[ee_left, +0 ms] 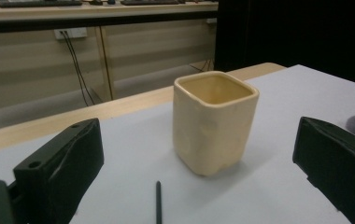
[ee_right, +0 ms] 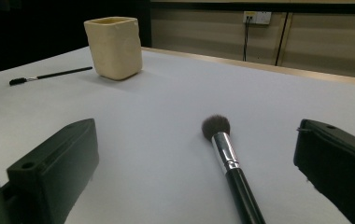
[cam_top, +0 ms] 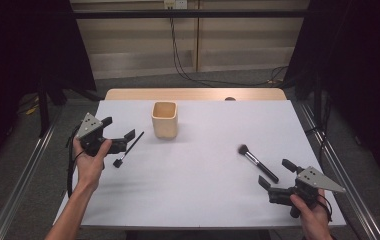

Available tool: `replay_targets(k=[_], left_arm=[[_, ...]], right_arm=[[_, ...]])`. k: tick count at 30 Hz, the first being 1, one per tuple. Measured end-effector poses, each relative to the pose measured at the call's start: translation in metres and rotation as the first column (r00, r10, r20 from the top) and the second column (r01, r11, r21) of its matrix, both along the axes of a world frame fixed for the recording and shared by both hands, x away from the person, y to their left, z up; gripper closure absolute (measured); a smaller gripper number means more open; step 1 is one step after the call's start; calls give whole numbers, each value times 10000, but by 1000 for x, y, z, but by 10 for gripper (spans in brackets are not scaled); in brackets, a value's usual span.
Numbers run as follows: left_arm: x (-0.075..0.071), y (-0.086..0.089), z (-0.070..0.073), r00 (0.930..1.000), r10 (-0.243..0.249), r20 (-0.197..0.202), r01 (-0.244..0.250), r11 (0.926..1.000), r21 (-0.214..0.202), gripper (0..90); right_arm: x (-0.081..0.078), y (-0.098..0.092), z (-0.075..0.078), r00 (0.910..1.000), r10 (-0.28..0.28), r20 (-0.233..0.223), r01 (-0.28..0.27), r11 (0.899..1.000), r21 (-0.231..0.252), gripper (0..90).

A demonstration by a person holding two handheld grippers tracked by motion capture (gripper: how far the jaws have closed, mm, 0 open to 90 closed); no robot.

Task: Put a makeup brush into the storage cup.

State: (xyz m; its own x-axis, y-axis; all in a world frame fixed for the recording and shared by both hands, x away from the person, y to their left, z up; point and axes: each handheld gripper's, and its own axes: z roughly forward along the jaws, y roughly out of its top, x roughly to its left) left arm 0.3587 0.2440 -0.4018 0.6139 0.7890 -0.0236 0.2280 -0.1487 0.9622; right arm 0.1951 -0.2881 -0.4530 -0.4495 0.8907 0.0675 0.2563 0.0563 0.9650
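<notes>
High view: we look from above the near edge, forward and down over the whole table (cam_top: pixel 198 190), far off. Left gripper view: we sit low near the table's left side, close to the cream cup (ee_left: pixel 213 122). Right gripper view: low at the near right corner, facing across toward the cup (ee_right: pixel 114 46), farther off. All three share it.

A white-topped table (cam_top: pixel 203 170) with a bare wooden far edge fills the centre of the frame. Beyond it, at the top, beige wall panels (cam_top: pixel 238 40) carry a socket (cam_top: pixel 174 4) with black cables (cam_top: pixel 183 65) hanging to the grey floor (cam_top: pixel 143 82). Black curtains (cam_top: pixel 23 45) flank both upper corners.
</notes>
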Motion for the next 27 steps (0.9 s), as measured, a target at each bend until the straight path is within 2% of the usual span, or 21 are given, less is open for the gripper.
replay_targets(k=[2,4,7,8,9,13,16,19,22,27], left_arm=[[4,-2,2,9998,173,75,-175,9997,144,20],[9,-4,4,9996,278,-44,-278,9996,88,21],[17,-4,7,9995,249,-169,-244,9993,289,24],[19,-4,7,9996,217,-169,-213,9995,237,32],[25,-5,8,9990,304,-313,-292,9989,375,40],[33,-7,10,9988,313,-364,-295,9984,491,37],[37,-9,11,9986,234,-480,-197,9970,750,37],[40,-9,10,9966,244,-789,-164,9947,1011,36],[42,-8,9,9921,355,-1202,-171,9885,1502,34],[44,-8,8,9849,410,-1682,-86,9819,1893,37]], right_arm=[[0,-1,0,10000,33,9,-33,10000,-80,0],[0,0,0,10000,47,-3,-47,9999,-102,0],[0,0,0,10000,77,-18,-77,9999,-129,0],[0,-1,0,10000,72,-29,-72,9999,-140,0],[1,-1,-1,10000,68,-32,-68,9999,-99,0],[1,0,-1,10000,46,-76,-47,10000,-84,0],[1,-1,0,10000,61,-35,-61,9999,-80,0],[0,-1,0,10000,53,-49,-53,10000,-51,0],[0,-1,0,10000,57,-31,-57,10000,-51,0],[1,-1,-1,9999,90,-97,-90,10000,-23,0]])
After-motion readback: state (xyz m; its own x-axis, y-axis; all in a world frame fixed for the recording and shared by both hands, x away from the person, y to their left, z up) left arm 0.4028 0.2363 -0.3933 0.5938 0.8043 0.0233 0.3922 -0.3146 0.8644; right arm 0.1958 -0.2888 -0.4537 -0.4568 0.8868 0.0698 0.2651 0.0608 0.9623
